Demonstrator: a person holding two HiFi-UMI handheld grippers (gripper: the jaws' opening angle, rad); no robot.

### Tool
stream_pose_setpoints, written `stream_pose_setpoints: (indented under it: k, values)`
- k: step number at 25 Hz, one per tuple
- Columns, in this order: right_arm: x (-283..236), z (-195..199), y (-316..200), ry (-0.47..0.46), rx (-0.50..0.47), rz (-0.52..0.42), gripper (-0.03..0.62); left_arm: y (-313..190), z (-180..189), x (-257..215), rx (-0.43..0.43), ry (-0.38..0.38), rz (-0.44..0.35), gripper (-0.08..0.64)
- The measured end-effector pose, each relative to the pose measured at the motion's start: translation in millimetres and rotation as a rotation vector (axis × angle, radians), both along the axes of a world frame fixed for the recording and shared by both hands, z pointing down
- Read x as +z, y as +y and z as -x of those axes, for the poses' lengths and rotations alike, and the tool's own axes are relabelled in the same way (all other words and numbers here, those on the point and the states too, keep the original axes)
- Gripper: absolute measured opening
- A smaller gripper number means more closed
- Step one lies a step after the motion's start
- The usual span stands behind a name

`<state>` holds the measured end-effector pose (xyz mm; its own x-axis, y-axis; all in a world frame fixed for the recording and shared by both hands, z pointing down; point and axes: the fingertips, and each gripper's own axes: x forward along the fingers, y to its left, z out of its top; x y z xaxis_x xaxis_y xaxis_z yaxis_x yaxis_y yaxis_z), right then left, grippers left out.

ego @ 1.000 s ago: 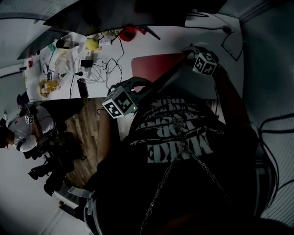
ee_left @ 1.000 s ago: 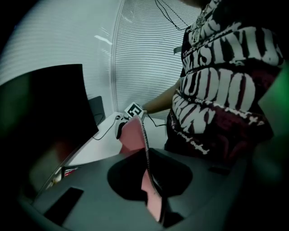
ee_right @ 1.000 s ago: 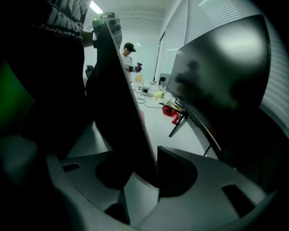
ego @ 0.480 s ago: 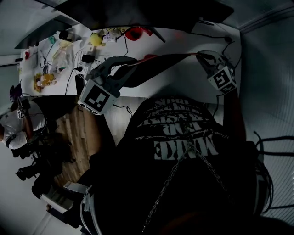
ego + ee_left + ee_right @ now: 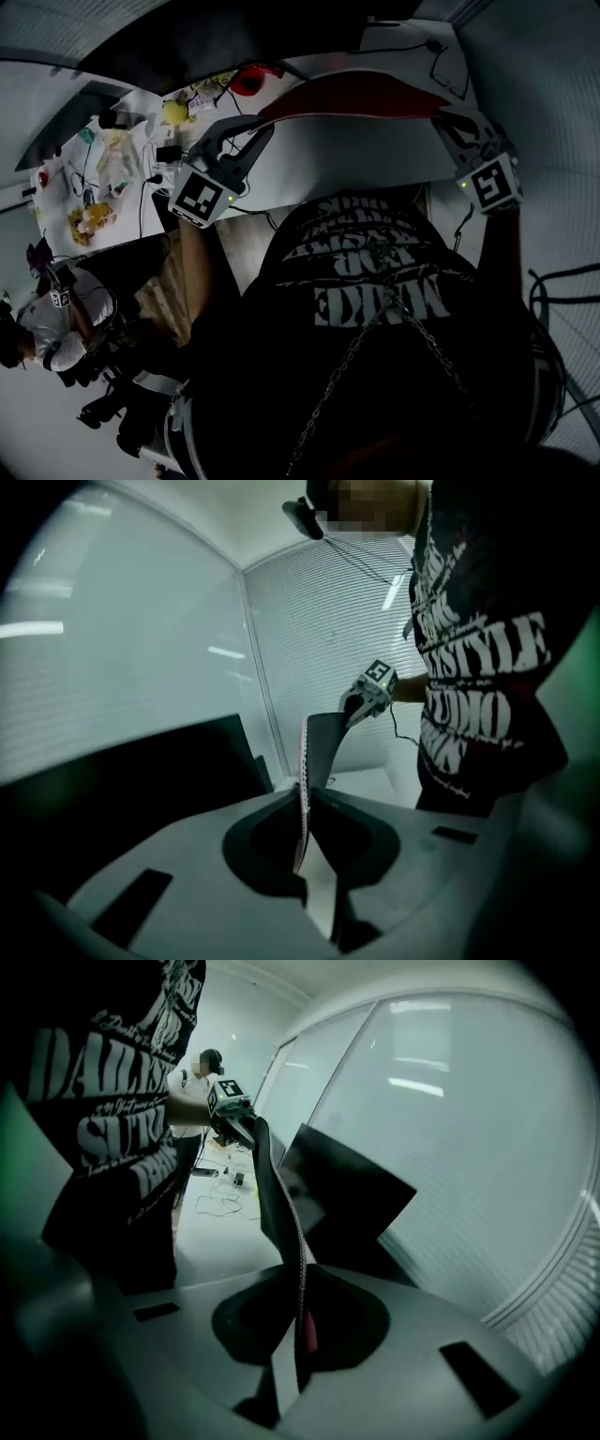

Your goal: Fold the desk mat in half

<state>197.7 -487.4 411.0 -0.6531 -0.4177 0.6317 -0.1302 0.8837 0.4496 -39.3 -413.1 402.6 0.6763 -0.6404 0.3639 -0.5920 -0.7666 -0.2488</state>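
Note:
The desk mat [image 5: 356, 94], red on one face and grey on the other, hangs in the air, stretched between both grippers in front of the person's chest. My left gripper [image 5: 258, 129] is shut on its left end. My right gripper [image 5: 448, 114] is shut on its right end. In the left gripper view the mat's edge [image 5: 302, 803] is pinched between the jaws, and the mat [image 5: 323, 738] curves away to the right gripper [image 5: 352, 708]. The right gripper view shows the mat [image 5: 277, 1194] clamped in its jaws and running to the left gripper [image 5: 249, 1129].
A white desk [image 5: 131, 202] lies below, with cables, a yellow object [image 5: 175, 111] and a red object [image 5: 248, 80] on its left part. A dark monitor [image 5: 347, 1194] stands behind the mat. Another person [image 5: 56, 333] sits at lower left, over a wooden floor.
The mat, lying partly on the desk a second ago, is now lifted and stretched out. The right gripper has moved right and nearer, the left gripper left and up.

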Motion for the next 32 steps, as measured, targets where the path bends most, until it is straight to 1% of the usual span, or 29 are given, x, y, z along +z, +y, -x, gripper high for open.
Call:
stream_pose_setpoints:
  k: [3,4,7,9,10,12,15,16,17,20,21,25,28,32]
  values:
    - [67.4,-7.9,40.1,0.047,0.022,0.174,0.015,26.2,-4.8,67.1,0.015,0.07,0.184,0.021]
    - [89.5,-9.1,54.6,0.065,0.031,0.232,0.015,35.4,-4.8,88.1,0.014,0.078,0.244,0.021]
    - [141.5,-7.5,103.8,0.143,0.059,0.394,0.015,74.3,-7.7,145.2,0.03,0.053,0.412,0.021]
    - [159.1,-4.6,125.4,0.156,0.074,0.46,0.015,102.2,-10.2,170.5,0.037,0.065,0.501,0.021]
    - [162.6,-2.7,129.2,0.154,0.086,0.478,0.015,111.6,-9.7,179.1,0.031,0.079,0.529,0.021]
    - [166.8,1.7,126.3,0.146,0.12,0.488,0.015,117.8,-4.0,191.4,-0.011,0.114,0.559,0.021]
    - [175.6,9.2,106.3,0.137,0.162,0.476,0.015,98.8,12.2,205.9,-0.129,0.175,0.575,0.021]
    - [179.1,12.3,95.3,0.132,0.17,0.47,0.015,87.4,16.9,212.2,-0.174,0.184,0.578,0.021]
    - [182.9,15.9,82.7,0.127,0.175,0.464,0.015,74.7,20.6,218.2,-0.221,0.179,0.578,0.021]
    - [196.2,26.6,43.2,0.119,0.203,0.444,0.015,34.1,29.8,231.5,-0.338,0.107,0.566,0.021]
    - [201.0,29.6,30.0,0.118,0.216,0.439,0.015,19.7,33.5,235.5,-0.373,0.094,0.566,0.021]
    - [218.2,42.4,-19.2,0.122,0.245,0.422,0.015,-28.5,48.5,256.2,-0.511,0.115,0.623,0.021]
    - [234.2,54.6,-45.5,0.139,0.235,0.423,0.015,-49.5,58.0,273.0,-0.586,0.084,0.658,0.021]
    - [263.6,65.2,-67.3,0.176,0.215,0.446,0.015,-61.4,65.8,301.0,-0.655,0.028,0.718,0.021]
